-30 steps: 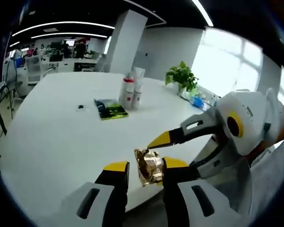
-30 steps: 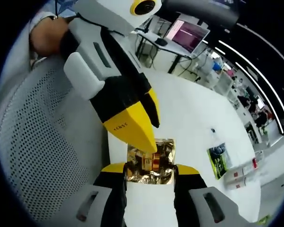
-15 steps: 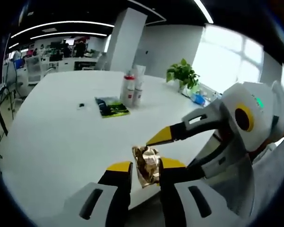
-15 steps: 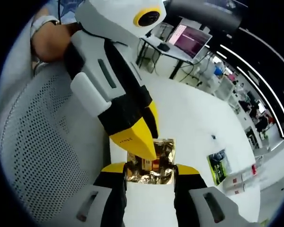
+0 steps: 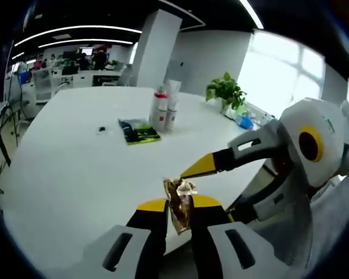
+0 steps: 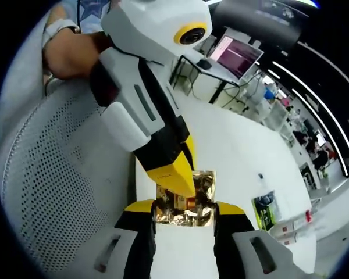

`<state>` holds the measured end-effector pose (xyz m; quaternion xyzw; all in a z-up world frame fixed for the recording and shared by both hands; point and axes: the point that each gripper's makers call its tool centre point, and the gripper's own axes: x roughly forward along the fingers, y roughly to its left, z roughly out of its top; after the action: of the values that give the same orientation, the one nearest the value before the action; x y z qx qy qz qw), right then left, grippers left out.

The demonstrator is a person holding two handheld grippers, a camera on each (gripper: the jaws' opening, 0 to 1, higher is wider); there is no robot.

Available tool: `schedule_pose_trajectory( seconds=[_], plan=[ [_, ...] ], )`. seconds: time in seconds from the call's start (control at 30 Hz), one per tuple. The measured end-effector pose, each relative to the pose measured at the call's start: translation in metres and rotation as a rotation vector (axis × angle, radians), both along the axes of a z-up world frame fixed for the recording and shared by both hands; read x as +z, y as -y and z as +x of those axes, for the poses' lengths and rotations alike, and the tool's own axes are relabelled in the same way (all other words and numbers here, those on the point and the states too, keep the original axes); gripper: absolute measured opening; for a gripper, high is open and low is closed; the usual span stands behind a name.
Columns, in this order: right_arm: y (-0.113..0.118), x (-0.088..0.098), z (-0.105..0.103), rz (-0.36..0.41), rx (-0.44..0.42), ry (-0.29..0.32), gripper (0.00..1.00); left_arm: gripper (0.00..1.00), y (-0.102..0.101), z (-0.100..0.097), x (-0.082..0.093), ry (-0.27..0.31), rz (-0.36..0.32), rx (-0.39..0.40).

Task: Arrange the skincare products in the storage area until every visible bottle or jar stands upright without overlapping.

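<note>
Both the left gripper [image 5: 178,204] and right gripper [image 6: 184,206] are clamping the gold packet [image 5: 178,197] at the table's [image 5: 70,168] near edge, while the bottles [image 5: 163,109] are standing upright well beyond, straight ahead of the left gripper.

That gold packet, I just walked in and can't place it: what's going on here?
A person holds a gripper in each hand, and both are pinching the crinkled gold foil packet at the near edge of the white table. The left gripper and right gripper are shut on it. Farther back, the bottles and tubes stand upright beside a green booklet.
</note>
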<state>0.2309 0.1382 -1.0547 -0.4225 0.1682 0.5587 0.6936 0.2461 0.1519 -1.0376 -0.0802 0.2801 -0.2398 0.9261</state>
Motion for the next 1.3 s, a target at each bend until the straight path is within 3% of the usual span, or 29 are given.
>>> schedule_pose_trajectory(
  seconds=[0.37, 0.4, 0.43, 0.47, 0.57, 0.63, 0.67, 0.97, 1.1, 1.2, 1.3],
  plan=[
    [-0.001, 0.001, -0.001, 0.001, 0.009, 0.011, 0.36, 0.02, -0.003, 0.0, 0.003, -0.003, -0.014, 0.011],
    [-0.001, 0.001, -0.001, 0.001, 0.009, 0.009, 0.32, 0.01, -0.003, 0.0, 0.003, -0.004, -0.014, 0.012],
    [0.0, 0.001, -0.003, -0.02, 0.041, 0.019, 0.19, 0.01, -0.004, 0.001, 0.003, 0.0, -0.009, 0.021],
    [0.002, 0.002, -0.001, -0.041, 0.055, 0.047, 0.14, 0.01, -0.006, 0.001, 0.004, 0.005, -0.004, 0.023],
    [-0.001, 0.002, -0.004, -0.011, 0.05, 0.031, 0.17, 0.0, -0.006, 0.001, 0.004, -0.009, -0.021, 0.024],
    [0.001, 0.0, -0.002, -0.03, 0.047, 0.042, 0.15, 0.0, -0.012, 0.0, -0.003, -0.014, 0.06, 0.018],
    [0.001, -0.001, -0.001, -0.031, 0.047, 0.042, 0.14, 0.0, -0.012, 0.0, -0.004, -0.019, 0.065, 0.023],
    [0.003, 0.003, 0.005, 0.001, 0.009, 0.014, 0.17, 0.0, -0.015, 0.002, 0.001, -0.019, 0.023, 0.055],
    [0.008, -0.005, 0.003, 0.054, -0.068, -0.117, 0.22, 0.0, -0.013, 0.0, 0.001, -0.028, 0.014, 0.042],
    [0.013, -0.011, 0.005, 0.139, -0.182, -0.291, 0.3, 0.0, -0.012, 0.0, 0.002, -0.025, 0.006, 0.034],
    [0.017, -0.014, 0.006, 0.245, -0.269, -0.501, 0.34, 0.0, -0.009, -0.002, 0.007, -0.026, -0.043, 0.02]
  ],
)
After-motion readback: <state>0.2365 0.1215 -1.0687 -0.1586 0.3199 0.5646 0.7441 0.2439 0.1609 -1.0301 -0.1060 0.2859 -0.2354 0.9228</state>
